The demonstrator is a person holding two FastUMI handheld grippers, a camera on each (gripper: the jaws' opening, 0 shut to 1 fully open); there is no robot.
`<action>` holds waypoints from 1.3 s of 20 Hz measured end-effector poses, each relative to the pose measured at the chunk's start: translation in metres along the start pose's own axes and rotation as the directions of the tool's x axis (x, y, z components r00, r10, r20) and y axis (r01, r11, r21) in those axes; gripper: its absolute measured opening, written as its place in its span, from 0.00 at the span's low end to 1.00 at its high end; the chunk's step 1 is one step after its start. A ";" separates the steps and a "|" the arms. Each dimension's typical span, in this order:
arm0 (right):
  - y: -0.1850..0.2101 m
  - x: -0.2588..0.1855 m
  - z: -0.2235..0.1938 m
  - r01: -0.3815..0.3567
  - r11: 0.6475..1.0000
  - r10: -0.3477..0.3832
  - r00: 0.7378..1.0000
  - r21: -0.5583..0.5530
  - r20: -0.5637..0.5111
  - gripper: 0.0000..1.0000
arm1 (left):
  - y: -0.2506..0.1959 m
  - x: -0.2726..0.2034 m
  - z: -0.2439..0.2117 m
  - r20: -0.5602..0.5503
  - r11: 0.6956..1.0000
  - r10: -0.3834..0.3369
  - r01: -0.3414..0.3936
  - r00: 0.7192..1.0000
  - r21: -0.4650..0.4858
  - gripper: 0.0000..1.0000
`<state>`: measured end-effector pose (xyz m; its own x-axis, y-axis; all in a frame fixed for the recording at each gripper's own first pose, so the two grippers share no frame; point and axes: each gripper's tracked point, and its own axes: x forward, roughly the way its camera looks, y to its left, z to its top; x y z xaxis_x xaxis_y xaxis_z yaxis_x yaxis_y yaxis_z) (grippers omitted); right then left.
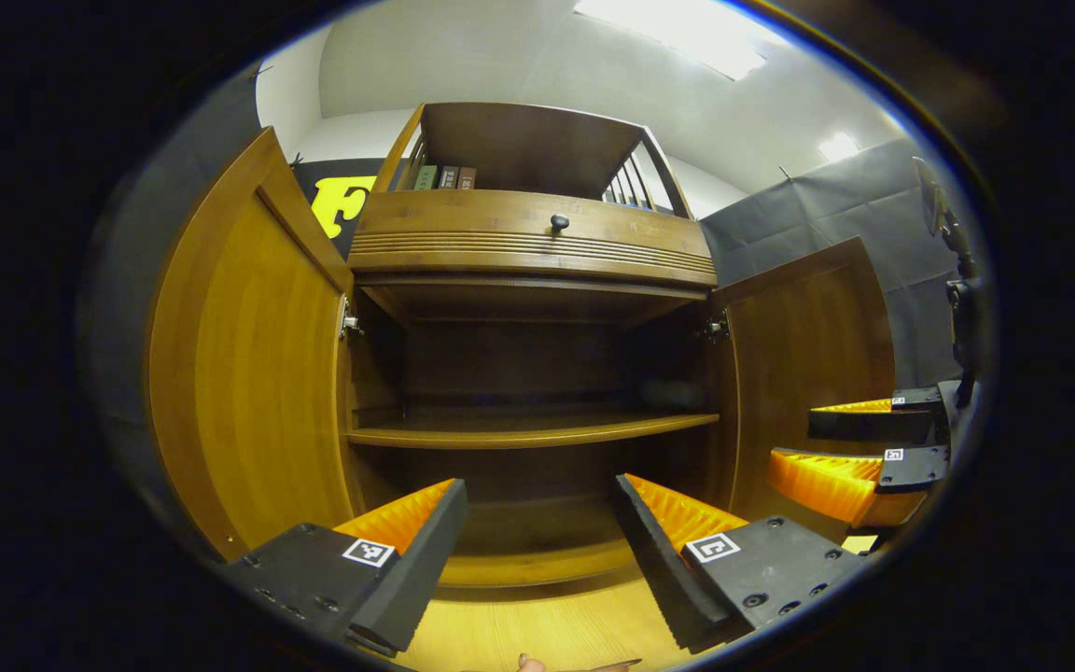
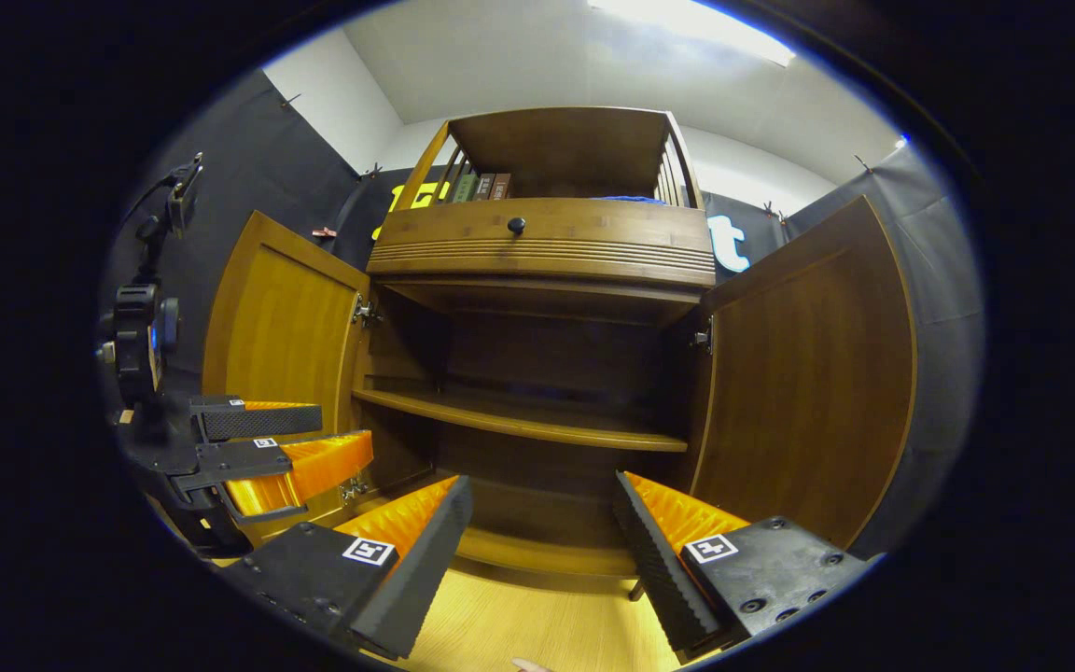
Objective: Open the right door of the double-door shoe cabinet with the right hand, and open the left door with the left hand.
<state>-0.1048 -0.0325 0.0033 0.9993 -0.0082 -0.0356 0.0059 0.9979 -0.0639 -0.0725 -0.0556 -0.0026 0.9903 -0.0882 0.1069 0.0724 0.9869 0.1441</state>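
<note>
The wooden shoe cabinet (image 1: 537, 252) faces me with both doors swung wide. Its left door (image 1: 248, 373) stands out to the left and its right door (image 1: 808, 364) out to the right. Inside are a bare shelf (image 1: 528, 431) and a dark bottom compartment. My left gripper (image 1: 537, 551) is open in front of the lower compartment, holding nothing. In the right gripper view the left door (image 2: 281, 327) and right door (image 2: 808, 373) frame my right gripper (image 2: 542, 551), also open and touching nothing. The left gripper (image 2: 286, 443) hovers near the left door's lower edge, apart from it.
A drawer with a dark knob (image 1: 559, 222) runs above the doors, and books (image 1: 444, 177) stand on the railed top shelf. A camera on a stand (image 1: 953, 243) is off to the right. Light wooden floor (image 1: 537, 625) lies before the cabinet.
</note>
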 end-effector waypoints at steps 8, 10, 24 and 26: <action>-0.002 0.005 -0.001 0.006 1.000 -0.006 1.000 0.015 -0.007 0.97 | -0.005 0.008 -0.005 0.001 1.000 -0.005 0.005 1.000 -0.001 0.97; -0.002 0.006 -0.001 0.006 1.000 -0.006 1.000 0.015 -0.007 0.97 | -0.003 0.010 -0.005 0.005 1.000 -0.004 0.004 1.000 -0.001 0.99; 0.006 0.013 -0.001 -0.003 1.000 0.003 1.000 -0.005 -0.024 0.97 | 0.006 0.009 -0.001 0.035 1.000 0.010 -0.010 0.999 -0.001 0.98; 0.009 0.013 -0.001 -0.009 1.000 0.009 1.000 -0.003 -0.025 0.97 | 0.009 0.009 -0.003 0.033 1.000 0.016 -0.016 0.999 -0.005 0.98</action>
<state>-0.0917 -0.0241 0.0009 0.9981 -0.0007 -0.0615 -0.0034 0.9978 -0.0665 -0.0623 -0.0468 -0.0030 0.9870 -0.0766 0.1412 0.0571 0.9889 0.1374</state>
